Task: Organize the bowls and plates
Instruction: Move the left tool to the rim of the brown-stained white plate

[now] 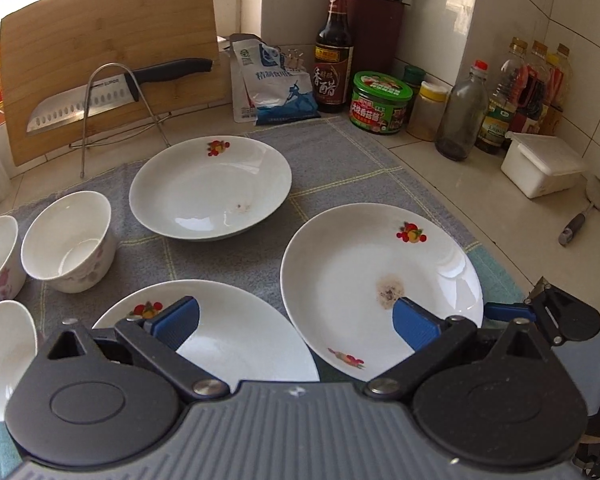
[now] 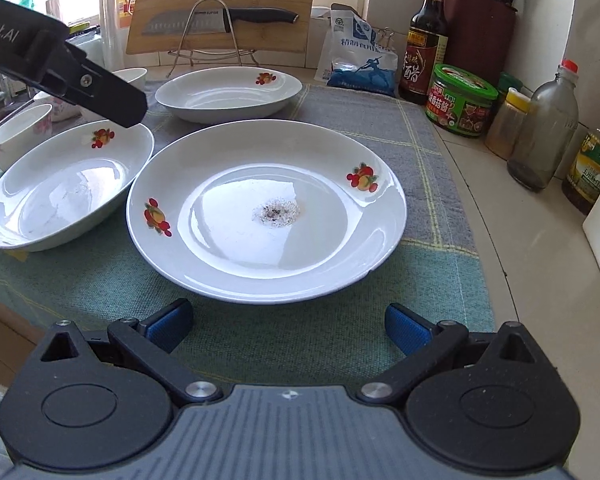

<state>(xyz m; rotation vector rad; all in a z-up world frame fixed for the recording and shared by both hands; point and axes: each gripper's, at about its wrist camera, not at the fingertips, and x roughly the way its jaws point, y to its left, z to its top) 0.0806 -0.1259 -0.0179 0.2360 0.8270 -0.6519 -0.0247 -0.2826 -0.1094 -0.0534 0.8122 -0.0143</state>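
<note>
**A:** Entry. Three white ceramic plates with fruit decals lie apart on the grey-green checked cloth [image 2: 440, 152]. Right gripper [image 2: 288, 326] hovers low over the cloth, fingers spread wide, holding nothing, aimed at the near rim of the nearest plate [image 2: 268, 208], the one with a dried speck stain at its centre. Left gripper [image 1: 296, 320] is likewise released and empty, above the gap between that plate and the left plate [image 2: 64, 192]. The far plate [image 2: 228, 92] sits behind; white floral bowls [image 1: 70, 236] are grouped at the left.

**B:** Step in hand?

**A:** Judged: taking the nearest plate by its rim, to stack it.

**B:** How to do it well?

**A:** Slide one finger under the lifted rim edge, the other over the top; close squarely. Glazed ceramic is likely slippery, so grip deep and lift level.

**B:** Orientation?

**A:** Upright, hollow facing up, flat on the cloth. Round, so no long axis; decals sit at its left and right rim in the right wrist view.
</note>
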